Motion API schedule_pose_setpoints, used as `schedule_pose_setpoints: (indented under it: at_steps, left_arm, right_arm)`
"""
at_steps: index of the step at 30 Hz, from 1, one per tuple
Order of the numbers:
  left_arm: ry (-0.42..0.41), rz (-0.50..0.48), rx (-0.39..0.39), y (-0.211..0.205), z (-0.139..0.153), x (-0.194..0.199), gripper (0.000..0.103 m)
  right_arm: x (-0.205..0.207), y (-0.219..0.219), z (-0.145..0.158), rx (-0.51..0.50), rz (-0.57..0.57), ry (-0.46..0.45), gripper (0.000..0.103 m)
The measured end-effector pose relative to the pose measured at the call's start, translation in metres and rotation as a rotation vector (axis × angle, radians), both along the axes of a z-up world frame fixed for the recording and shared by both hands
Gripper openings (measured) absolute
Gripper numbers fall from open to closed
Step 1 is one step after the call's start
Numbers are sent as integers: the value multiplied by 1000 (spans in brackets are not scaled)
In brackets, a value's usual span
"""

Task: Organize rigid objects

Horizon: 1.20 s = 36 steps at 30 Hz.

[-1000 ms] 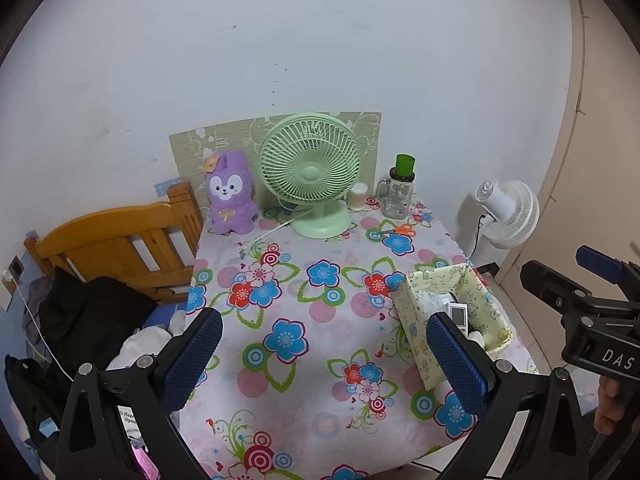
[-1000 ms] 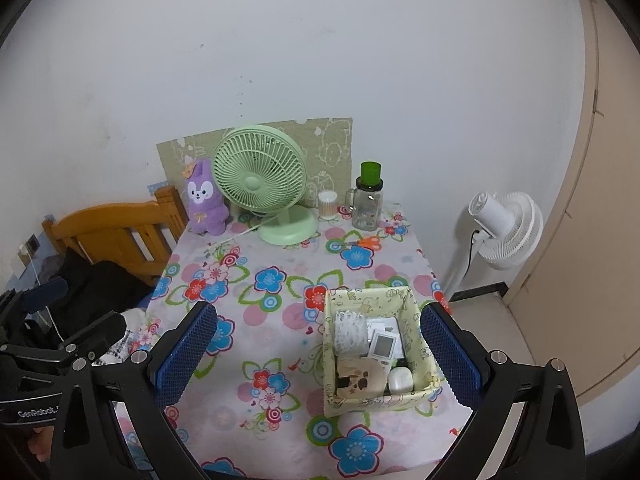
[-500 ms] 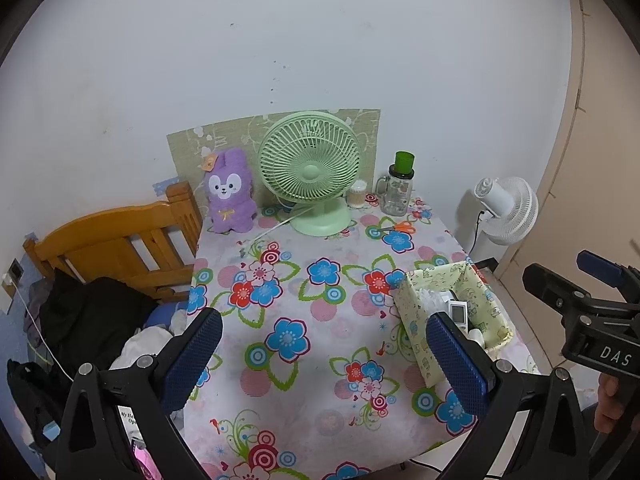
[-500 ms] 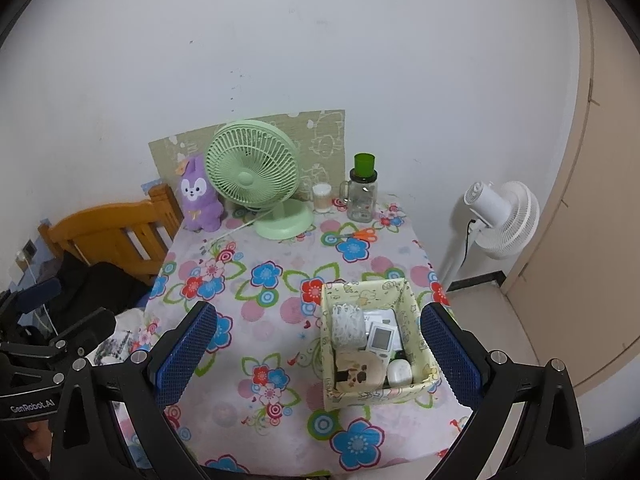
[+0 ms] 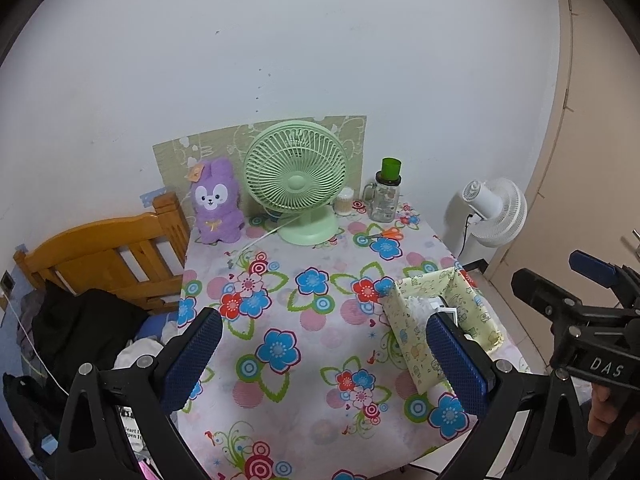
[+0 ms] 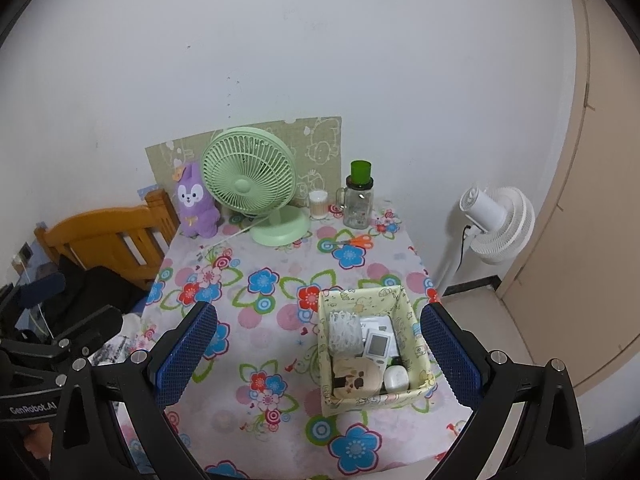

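A yellow-green fabric box [image 6: 412, 320] sits at the right front of the flowered table [image 6: 272, 312]; it also shows in the left wrist view [image 5: 412, 332]. It holds several small items, among them a white remote [image 6: 378, 345], a white mesh roll [image 6: 344, 330] and a round pouch [image 6: 358, 376]. Orange scissors [image 6: 358, 241] lie near the back. My left gripper [image 5: 324, 364] and right gripper [image 6: 316, 354] are both open and empty, held above the table's front edge.
At the back stand a green desk fan [image 6: 256, 196], a purple plush rabbit [image 6: 196, 204], a glass mug with a green lid [image 6: 359, 196] and a small jar [image 6: 318, 204]. A wooden bed frame [image 6: 108, 236] is left; a white floor fan [image 6: 496, 224] is right.
Both grippers have pulled back and up slightly, so the table appears a little farther away. The objects have not moved.
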<state>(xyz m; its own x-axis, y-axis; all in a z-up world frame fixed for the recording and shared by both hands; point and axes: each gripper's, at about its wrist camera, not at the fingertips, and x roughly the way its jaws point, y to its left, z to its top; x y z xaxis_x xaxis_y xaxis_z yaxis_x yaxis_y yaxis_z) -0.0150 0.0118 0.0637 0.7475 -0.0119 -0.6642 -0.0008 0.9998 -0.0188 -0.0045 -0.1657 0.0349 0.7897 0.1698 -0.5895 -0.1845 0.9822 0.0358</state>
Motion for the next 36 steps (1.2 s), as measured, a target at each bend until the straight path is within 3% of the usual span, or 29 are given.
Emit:
schedule_pose_setpoints:
  at_steps: [26, 36]
  left_arm:
    - [31, -40, -16, 1, 3, 3, 103]
    - [34, -42, -26, 1, 2, 7, 103]
  right_arm:
    - [-1, 7, 3, 14, 3, 24, 103]
    - [-1, 11, 2, -25, -11, 13, 103]
